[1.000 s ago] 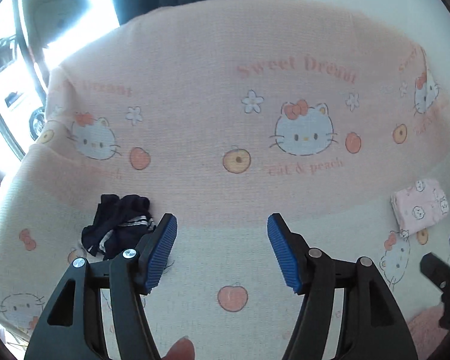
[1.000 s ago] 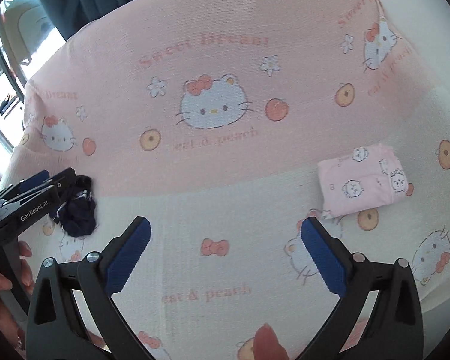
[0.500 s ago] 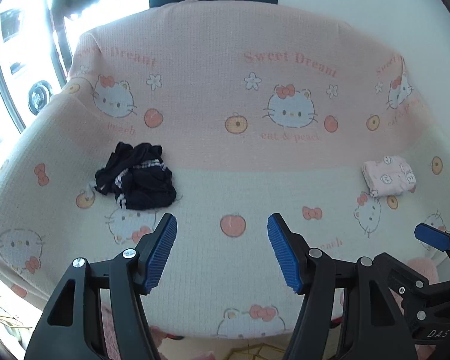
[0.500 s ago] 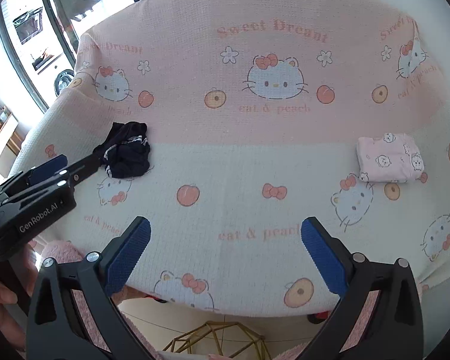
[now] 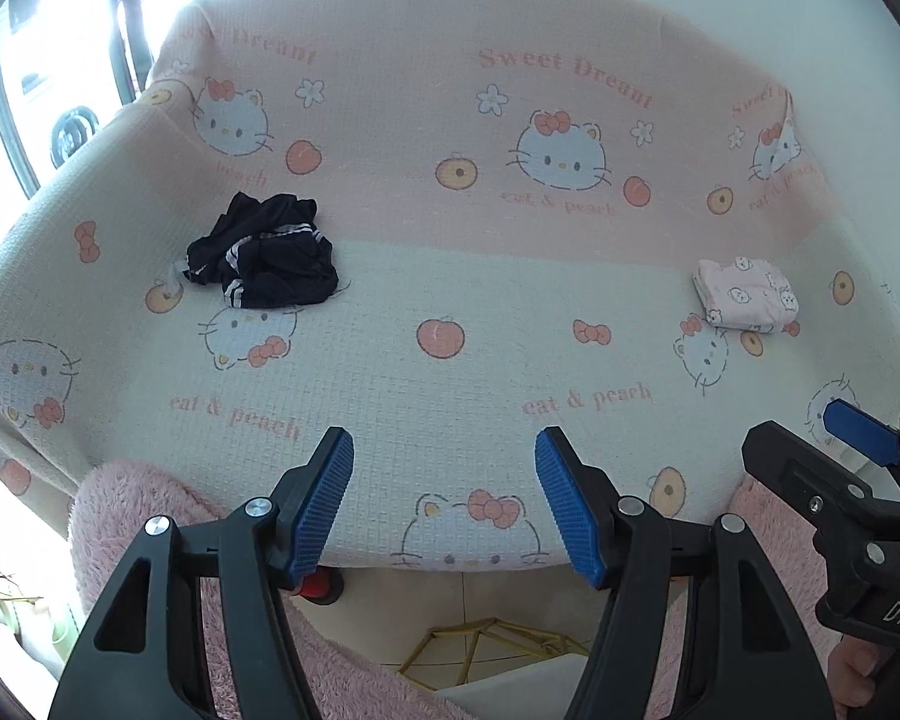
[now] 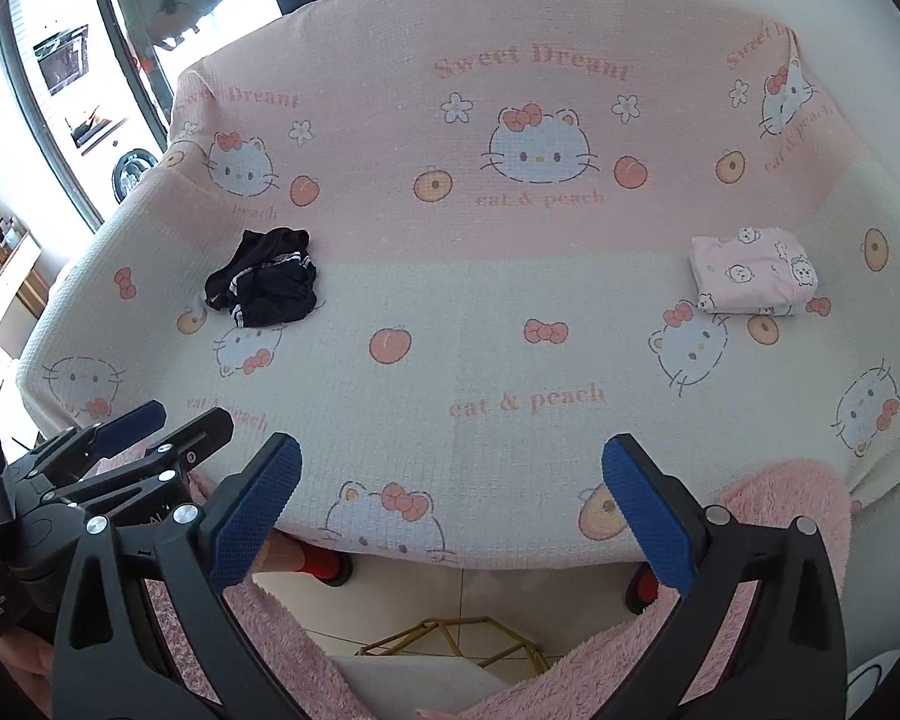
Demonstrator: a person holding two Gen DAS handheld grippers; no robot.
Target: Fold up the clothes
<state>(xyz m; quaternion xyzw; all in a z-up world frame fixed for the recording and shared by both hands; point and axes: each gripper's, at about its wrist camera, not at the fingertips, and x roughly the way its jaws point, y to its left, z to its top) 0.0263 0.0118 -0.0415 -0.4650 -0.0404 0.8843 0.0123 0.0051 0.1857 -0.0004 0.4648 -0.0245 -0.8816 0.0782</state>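
A sofa is draped in a large pink and cream cover (image 5: 450, 372) printed with cartoon cats, peaches, bows and the words "Sweet Dream" and "eat & peach"; it fills most of both wrist views. Fluffy pink fabric (image 6: 786, 498) is seen along the near edge of the seat, below the cover, and a pale tiled floor with a thin gold wire frame (image 6: 450, 639) is visible beneath it. On the left part of the seat, near the line where the pink band meets the cream band, a dark navy garment with white stripes (image 5: 264, 258) lies crumpled in a loose heap. Well apart from it, on the right part of the seat, a pale pink garment printed with small animal faces (image 6: 750, 276) is laid folded into a neat rectangle. The left gripper (image 5: 444, 504) is held in front of the sofa's near edge with its blue-padded jaws spread wide and nothing between them. The right gripper (image 6: 450, 510) is held beside it, likewise over the near edge, its jaws parted wide and empty. Neither gripper is touching either garment. A red caster (image 6: 324, 567) can be made out under the seat edge.
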